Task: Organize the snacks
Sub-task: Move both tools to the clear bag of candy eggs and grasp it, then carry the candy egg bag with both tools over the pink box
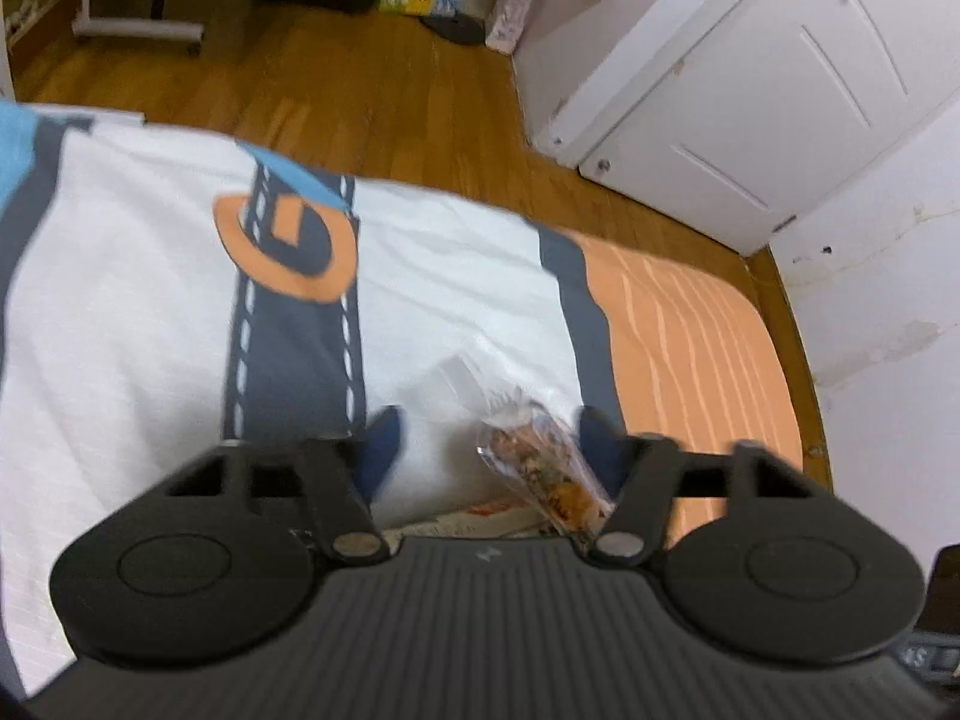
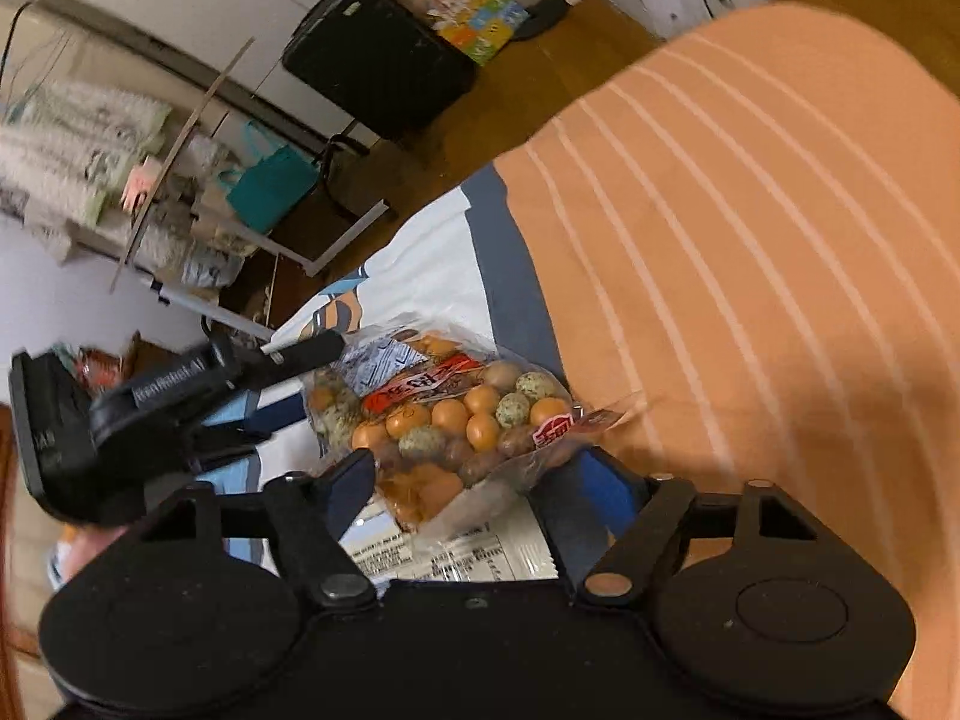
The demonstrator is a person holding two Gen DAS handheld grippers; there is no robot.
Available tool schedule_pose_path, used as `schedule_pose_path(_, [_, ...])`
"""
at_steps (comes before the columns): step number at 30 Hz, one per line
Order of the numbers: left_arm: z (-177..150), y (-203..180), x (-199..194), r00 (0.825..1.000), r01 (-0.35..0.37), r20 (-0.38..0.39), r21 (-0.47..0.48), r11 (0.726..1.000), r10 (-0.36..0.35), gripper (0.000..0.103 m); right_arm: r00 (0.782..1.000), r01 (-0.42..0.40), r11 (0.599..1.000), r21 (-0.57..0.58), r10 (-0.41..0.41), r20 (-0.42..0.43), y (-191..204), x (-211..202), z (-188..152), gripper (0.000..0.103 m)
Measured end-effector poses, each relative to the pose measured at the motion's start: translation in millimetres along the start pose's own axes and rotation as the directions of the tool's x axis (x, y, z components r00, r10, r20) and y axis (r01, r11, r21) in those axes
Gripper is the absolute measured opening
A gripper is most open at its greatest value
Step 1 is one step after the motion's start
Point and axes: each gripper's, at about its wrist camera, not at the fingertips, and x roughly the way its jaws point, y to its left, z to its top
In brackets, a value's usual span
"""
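Note:
A clear bag of round orange, brown and speckled snacks lies on the bed, between the blue pads of my right gripper, whose jaws stand wide apart around it. A white printed packet lies under the bag. In the left wrist view my left gripper is open over the white sheet, with the end of the clear snack bag beside its right pad. The left gripper also shows in the right wrist view, at the bag's left.
The bed has an orange striped cover and a white and dark patterned sheet. Beyond its edge is wooden floor, a black suitcase, a colourful box, a white door and cluttered shelves.

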Motion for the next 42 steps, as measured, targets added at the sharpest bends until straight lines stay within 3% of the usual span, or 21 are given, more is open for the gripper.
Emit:
schedule_pose_path(3, [-4.8, 1.9, 2.7, 0.999, 0.035, 0.006, -0.005, 0.999, -0.035, 0.033, 1.000, -0.011, 0.999, 0.052, 0.010, 0.029, 0.5, 6.3, -2.6, 0.069])
schedule_pose_path(4, [-5.4, 1.5, 3.2, 0.999, 0.039, 0.005, -0.003, 0.999, -0.039, 0.032, 1.000, -0.012, 0.998, 0.069, 0.010, 0.029, 0.7, 8.1, -2.0, 0.068])
schedule_pose_path(8, [-7.7, -4.2, 4.6, 1.000, 0.016, 0.016, 0.031, 0.999, -0.017, 0.032, 1.000, 0.004, 0.990, 0.140, -0.007, 0.017, 1.5, 12.8, -3.7, 0.069])
schedule_pose_path(10, [-8.5, -3.1, 4.3, 1.000, 0.017, 0.019, 0.024, 1.000, -0.018, 0.032, 1.000, 0.011, 0.986, 0.168, -0.013, 0.011, -0.7, 15.6, -2.7, 0.075])
schedule_pose_path(17, [-11.4, 4.5, 3.8, 0.999, 0.036, 0.004, -0.020, 0.999, -0.036, 0.032, 1.000, -0.022, 0.966, 0.259, 0.022, 0.002, -9.2, 26.1, -9.0, 0.079])
schedule_pose_path(21, [-11.9, 5.7, 6.4, 0.999, 0.044, -0.009, -0.029, 0.999, -0.044, 0.032, 0.999, -0.032, 0.967, 0.254, 0.037, -0.016, -5.7, 35.6, -3.6, 0.080])
schedule_pose_path(24, [-14.9, 1.2, 5.9, 0.999, 0.038, 0.006, 0.022, 0.999, -0.038, 0.035, 0.999, 0.002, 0.965, 0.263, 0.007, -0.034, -1.3, 41.0, 3.6, 0.080])
schedule_pose_path(27, [-22.7, -4.6, 2.0, 0.999, 0.039, 0.029, 0.081, 0.996, -0.041, 0.036, 0.999, 0.032, 0.976, 0.217, -0.022, -0.046, 4.0, 39.4, 7.8, 0.078])
schedule_pose_path(35, [-32.0, 5.9, -14.6, 0.995, 0.097, 0.030, 0.067, 0.993, -0.099, 0.036, 0.998, 0.046, 0.996, 0.074, -0.044, -0.034, 14.5, 29.3, 3.3, 0.075])
schedule_pose_path(42, [-46.8, 14.3, -69.8, 0.996, 0.081, 0.034, 0.122, 0.989, -0.085, 0.036, 0.998, -0.037, 0.998, 0.044, 0.038, -0.042, 31.4, 13.4, -23.8, 0.074])
